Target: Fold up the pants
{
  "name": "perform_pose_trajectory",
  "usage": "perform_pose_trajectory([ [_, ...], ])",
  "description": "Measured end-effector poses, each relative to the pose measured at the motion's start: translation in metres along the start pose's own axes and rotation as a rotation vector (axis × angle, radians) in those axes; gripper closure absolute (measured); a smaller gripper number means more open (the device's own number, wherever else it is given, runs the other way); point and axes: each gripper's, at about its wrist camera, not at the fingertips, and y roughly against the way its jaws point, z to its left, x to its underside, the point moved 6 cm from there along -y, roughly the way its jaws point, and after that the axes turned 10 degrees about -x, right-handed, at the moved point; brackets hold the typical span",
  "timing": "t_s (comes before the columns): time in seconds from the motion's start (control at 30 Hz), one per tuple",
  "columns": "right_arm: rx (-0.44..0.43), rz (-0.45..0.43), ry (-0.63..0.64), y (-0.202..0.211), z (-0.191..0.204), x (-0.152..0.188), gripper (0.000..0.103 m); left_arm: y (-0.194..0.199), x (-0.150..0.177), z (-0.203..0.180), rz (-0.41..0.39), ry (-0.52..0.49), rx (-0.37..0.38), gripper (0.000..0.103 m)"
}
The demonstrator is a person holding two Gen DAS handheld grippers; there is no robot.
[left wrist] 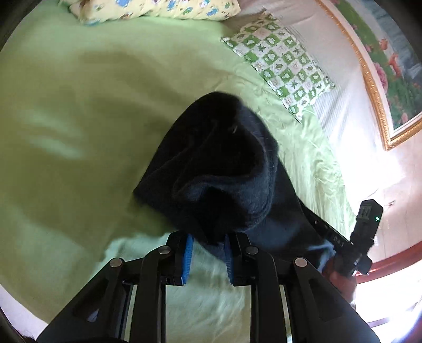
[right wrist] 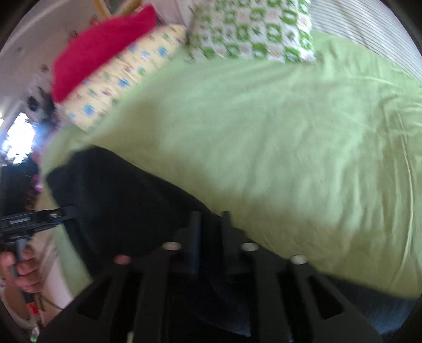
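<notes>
left wrist view: the left gripper [left wrist: 208, 253] has its blue-padded jaws clenched on an edge of the pants [left wrist: 219, 168], dark navy and fleecy-looking. the cloth is lifted off the green bed sheet [left wrist: 79, 118] and sags forward in a thick bunched fold, its far end drooping toward the bed. the right gripper [left wrist: 353, 237] shows at the lower right, at the other end of the same edge. a green checked pillow [left wrist: 279, 66] and a yellow printed pillow [left wrist: 158, 9] lie near the head of the bed.

right wrist view: blurred. the right gripper [right wrist: 208, 224] has dark cloth of the pants [right wrist: 118, 190] running into its jaws, which look closed on it. the left gripper [right wrist: 37, 219] is at the far left, a hand [right wrist: 23, 271] on its handle. a red cushion [right wrist: 102, 44] rests on the yellow pillow.

the fabric looks soft, limp and fairly heavy, not slippery or fragile. it will drape and bunch, so hold it by an edge at two spread points, kept taut.
</notes>
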Motion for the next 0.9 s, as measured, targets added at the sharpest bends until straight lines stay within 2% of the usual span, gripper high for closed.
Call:
perform_pose_trajectory([
  [0.03,0.008,-0.019,-0.008,0.003,-0.001,0.001,0.068,0.006,0.001,0.003,-0.012,-0.013,-0.017,0.078],
  [0.1,-0.001,-0.076,-0.066,0.017,-0.005,0.003,0.066,0.015,0.002,0.005,-0.030,-0.037,-0.042,0.076],
  [0.2,-0.016,-0.145,-0.120,0.039,-0.007,0.006,0.065,0.031,-0.008,0.008,-0.091,-0.053,-0.135,0.078],
  [0.27,-0.041,-0.174,-0.150,0.053,-0.007,0.009,0.060,0.044,-0.012,0.003,-0.108,-0.044,-0.111,0.078],
  [0.33,-0.054,-0.195,-0.171,0.064,-0.008,0.014,0.055,0.056,-0.016,-0.004,-0.131,-0.044,-0.088,0.072],
  [0.4,-0.072,-0.226,-0.203,0.078,-0.011,0.022,0.055,0.065,-0.017,-0.016,-0.145,-0.064,-0.066,0.059],
  [0.6,-0.051,-0.291,-0.278,0.110,-0.024,0.051,0.055,0.063,-0.012,-0.084,-0.140,-0.216,0.006,0.058],
  [0.73,-0.019,-0.325,-0.325,0.133,-0.039,0.073,0.055,0.045,0.002,-0.126,-0.098,-0.298,0.050,0.058],
  [0.9,0.039,-0.412,-0.382,0.177,-0.059,0.103,0.055,0.024,0.027,-0.166,-0.033,-0.378,0.090,0.055],
])
